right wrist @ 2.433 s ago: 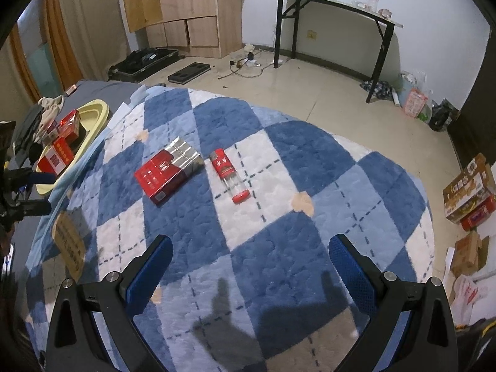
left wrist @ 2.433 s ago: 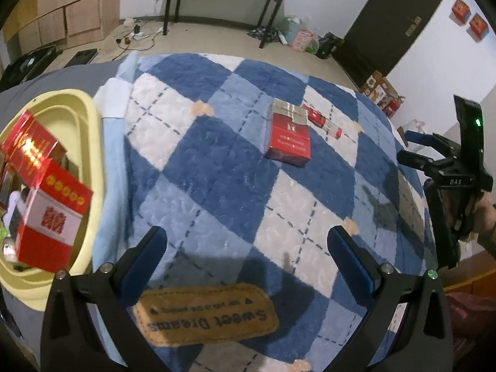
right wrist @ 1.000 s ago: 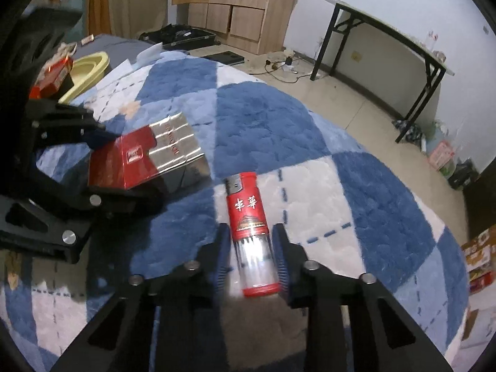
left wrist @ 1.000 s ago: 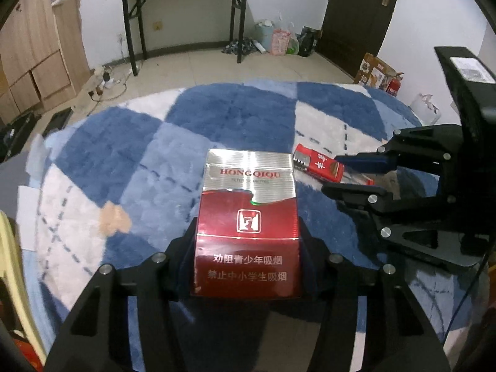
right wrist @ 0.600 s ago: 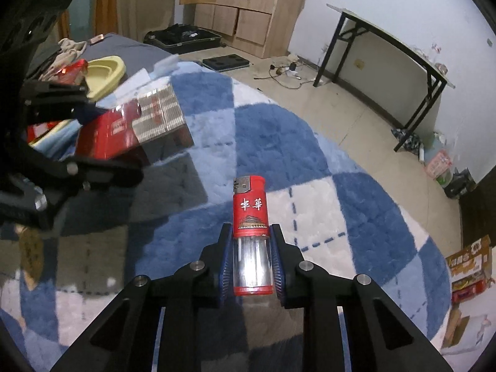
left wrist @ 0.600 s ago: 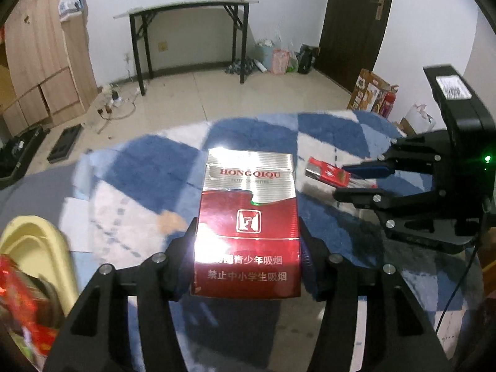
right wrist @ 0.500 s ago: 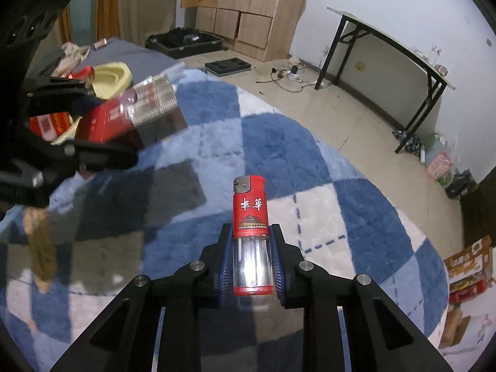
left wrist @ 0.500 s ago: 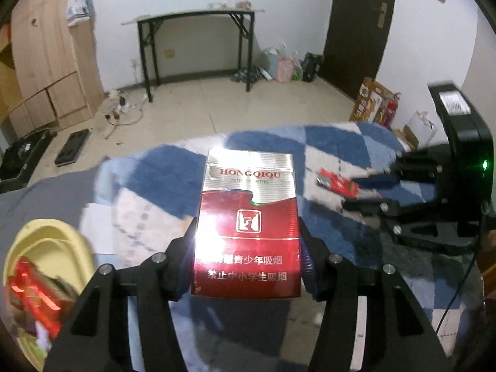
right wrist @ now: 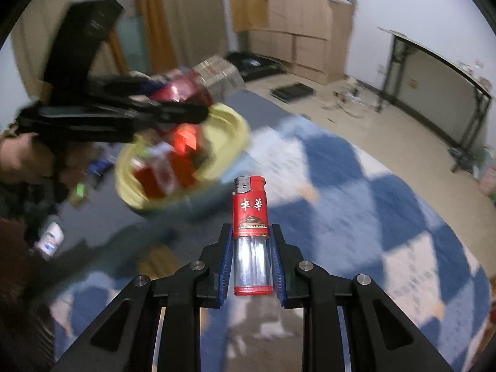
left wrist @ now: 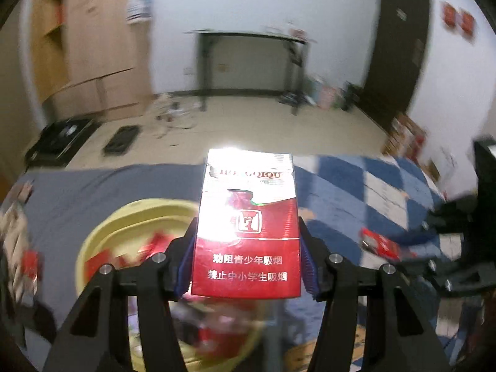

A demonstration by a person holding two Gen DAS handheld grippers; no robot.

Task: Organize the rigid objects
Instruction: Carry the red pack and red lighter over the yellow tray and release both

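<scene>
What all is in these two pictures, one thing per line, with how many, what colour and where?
cigarette pack: one, red and silver, held off the bed between the left gripper's fingers
lighter: one, red top and clear body, clamped in the right gripper
basin: one, pale yellow, on the grey sheet, holding several blurred red boxes
blanket: one, blue and white diamond check, spread over the bed
small white bottle: one, white, at the bed's edge near the basin
folding table: one, black legs, against the far wall
wardrobe: one, light wood, by the wall
door: one, dark
left gripper: black, blue pads, shut on the pack
right gripper: black, blue pads, shut on the lighter
hand: one, holding the left gripper's handle
</scene>
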